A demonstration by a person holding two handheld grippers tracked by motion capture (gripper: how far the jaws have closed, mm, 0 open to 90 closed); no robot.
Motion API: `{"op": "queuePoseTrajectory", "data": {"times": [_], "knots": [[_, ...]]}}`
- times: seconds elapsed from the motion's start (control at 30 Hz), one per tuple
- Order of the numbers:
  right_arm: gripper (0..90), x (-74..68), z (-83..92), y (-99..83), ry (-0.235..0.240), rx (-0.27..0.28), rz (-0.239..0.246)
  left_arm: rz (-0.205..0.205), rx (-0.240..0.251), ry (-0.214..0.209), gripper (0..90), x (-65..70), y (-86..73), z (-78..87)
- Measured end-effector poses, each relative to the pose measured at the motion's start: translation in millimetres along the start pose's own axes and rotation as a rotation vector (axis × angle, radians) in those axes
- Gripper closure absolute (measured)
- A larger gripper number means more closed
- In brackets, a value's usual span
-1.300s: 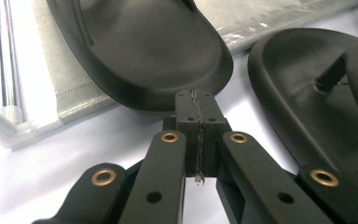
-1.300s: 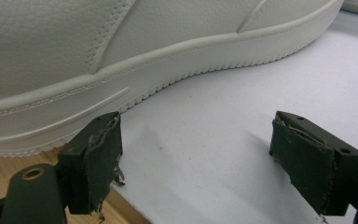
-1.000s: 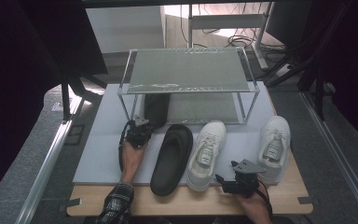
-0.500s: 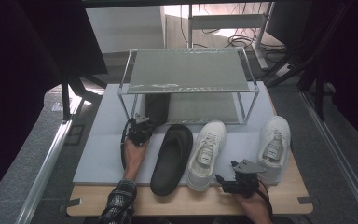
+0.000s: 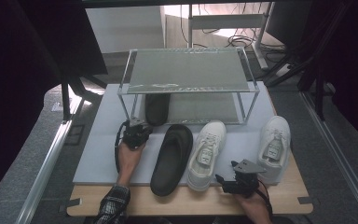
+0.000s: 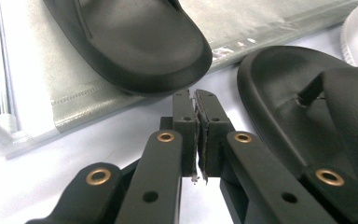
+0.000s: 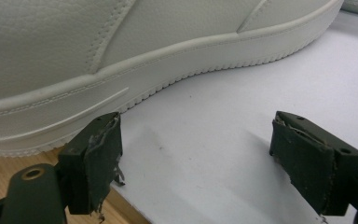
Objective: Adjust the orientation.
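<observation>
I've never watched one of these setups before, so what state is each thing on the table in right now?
Left gripper: shut, holding nothing.
Right gripper: open, holding nothing.
Slipper on the rack: lying on the lower shelf.
Second slipper: flat on the mat.
Left sneaker: upright on the mat.
Right sneaker: upright on the mat.

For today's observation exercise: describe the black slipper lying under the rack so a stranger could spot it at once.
Find the clear two-tier rack at the back of the grey mat. On its lower shelf, at the left end, lies a black slipper. Unlike the other black slipper and two white sneakers on the open mat, it sits under the rack.
</observation>
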State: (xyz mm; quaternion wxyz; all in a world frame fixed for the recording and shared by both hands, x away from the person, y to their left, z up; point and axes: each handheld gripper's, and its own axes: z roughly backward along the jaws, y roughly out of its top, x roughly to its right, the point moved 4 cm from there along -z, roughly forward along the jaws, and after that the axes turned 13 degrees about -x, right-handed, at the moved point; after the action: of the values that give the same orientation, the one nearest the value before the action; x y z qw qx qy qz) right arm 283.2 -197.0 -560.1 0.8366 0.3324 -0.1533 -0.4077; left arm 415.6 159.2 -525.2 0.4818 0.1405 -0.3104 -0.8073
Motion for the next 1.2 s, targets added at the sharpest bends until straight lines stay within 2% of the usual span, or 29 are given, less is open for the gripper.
{"op": "queuePoseTrajectory", "data": {"times": [0.33, 0.47, 0.8, 1.07, 1.2], "knots": [[17.1, 0.0, 0.0, 0.0, 0.000, 0.000, 0.000, -0.025, 0.004, -0.013, 84.3, 9.6, -6.1, 15.8], [17.1, 0.0, 0.0, 0.0, -0.001, 0.000, 0.000, -0.028, 0.012, -0.024, 80.9, 13.3, -10.0, 25.9], [17.1, 0.0, 0.0, 0.0, -0.004, -0.002, 0.002, -0.074, 0.011, -0.042, 74.7, 26.5, -24.9, 56.4], [17.1, -0.1, 0.0, 0.0, -0.005, -0.002, 0.002, -0.069, 0.032, -0.046, 63.5, 35.3, -40.4, 79.0], [17.1, -0.1, 0.0, 0.0, -0.005, -0.002, 0.002, -0.083, 0.027, -0.054, 59.2, 42.4, -46.7, 84.5]]}}
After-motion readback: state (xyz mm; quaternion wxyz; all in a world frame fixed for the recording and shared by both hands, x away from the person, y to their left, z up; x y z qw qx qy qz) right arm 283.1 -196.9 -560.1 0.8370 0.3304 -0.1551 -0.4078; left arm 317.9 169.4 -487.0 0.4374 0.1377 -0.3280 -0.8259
